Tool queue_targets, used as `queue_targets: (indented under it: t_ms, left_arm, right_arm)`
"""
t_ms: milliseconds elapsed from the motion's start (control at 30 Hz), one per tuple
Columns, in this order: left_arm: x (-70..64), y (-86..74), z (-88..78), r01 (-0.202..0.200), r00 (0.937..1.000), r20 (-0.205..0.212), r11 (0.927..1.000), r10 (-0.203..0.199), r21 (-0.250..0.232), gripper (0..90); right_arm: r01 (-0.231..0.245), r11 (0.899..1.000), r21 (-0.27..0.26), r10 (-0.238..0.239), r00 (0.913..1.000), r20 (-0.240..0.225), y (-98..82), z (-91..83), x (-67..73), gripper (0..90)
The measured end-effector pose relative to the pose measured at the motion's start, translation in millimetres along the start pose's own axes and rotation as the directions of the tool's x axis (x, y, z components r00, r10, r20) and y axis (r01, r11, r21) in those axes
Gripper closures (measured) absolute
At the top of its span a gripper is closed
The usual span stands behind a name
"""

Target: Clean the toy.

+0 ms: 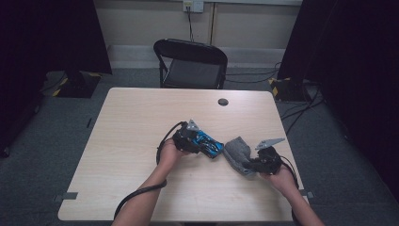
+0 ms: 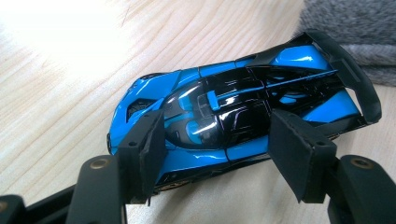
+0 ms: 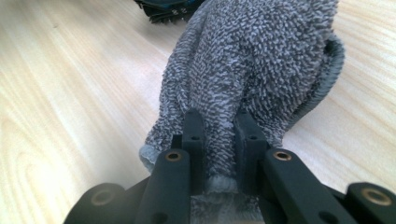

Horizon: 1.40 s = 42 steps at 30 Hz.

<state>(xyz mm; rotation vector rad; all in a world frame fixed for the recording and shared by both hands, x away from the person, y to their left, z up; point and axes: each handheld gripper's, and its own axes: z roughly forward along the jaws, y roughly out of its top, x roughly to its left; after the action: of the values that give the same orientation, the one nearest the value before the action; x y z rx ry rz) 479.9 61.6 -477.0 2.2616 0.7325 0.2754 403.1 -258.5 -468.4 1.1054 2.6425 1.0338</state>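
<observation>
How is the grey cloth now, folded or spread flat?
Folded, bunched: the grey cloth rises in a thick doubled lump from the table, pinched between the right gripper fingers.

Light wood table (image 1: pixel 141 141) w/ round hole (image 1: pixel 223 101), black folding chair (image 1: pixel 190 63) behind, wall outlet (image 1: pixel 193 5)
</observation>
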Motion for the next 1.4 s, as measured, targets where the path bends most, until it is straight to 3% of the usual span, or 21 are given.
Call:
queue_targets:
  t_ms: [300, 533, 767, 1000, 1133, 1200, 1400]
  left_arm:
    - [-0.4, -0.1, 0.0, 0.006, 1.0000, -0.002, 1.0000, -0.006, -0.001, 36.8]
    - [-0.4, -0.9, -0.1, 0.005, 1.0000, -0.003, 1.0000, -0.005, -0.005, 36.8]
    - [-0.3, -1.7, -0.2, 0.004, 1.0000, -0.004, 0.9999, -0.004, -0.010, 36.8]
    - [-0.6, -2.9, -0.2, 0.009, 1.0000, -0.003, 0.9998, -0.010, -0.019, 36.8]
    - [-0.4, -3.0, -0.2, 0.009, 1.0000, -0.002, 0.9998, -0.009, -0.019, 36.8]
    - [-0.3, -3.1, -0.2, 0.008, 1.0000, -0.002, 0.9998, -0.008, -0.020, 36.8]
    - [-0.4, -4.4, -0.2, 0.007, 1.0000, -0.006, 0.9995, -0.007, -0.030, 36.9]
  right_arm:
    - [-0.012, 0.998, -0.060, 0.013, 0.9999, 0.008, 1.6, -23.7, 0.2, 78.1]
    - [-0.029, 0.995, -0.096, 0.034, 0.9985, 0.043, 21.0, -28.3, -9.3, 78.1]
    - [-0.069, 0.988, -0.138, 0.080, 0.9939, 0.075, 48.9, -14.1, -27.0, 78.6]
    - [-0.087, 0.984, -0.157, 0.104, 0.9892, 0.103, 75.1, 0.1, -34.6, 79.4]
    - [-0.114, 0.976, -0.184, 0.135, 0.9853, 0.105, 85.8, 4.3, -39.3, 79.5]
    - [-0.095, 0.980, -0.175, 0.118, 0.9856, 0.121, 91.6, 10.0, -38.4, 79.5]
    - [-0.082, 0.983, -0.166, 0.101, 0.9888, 0.110, 106.2, 40.5, -35.1, 79.4]
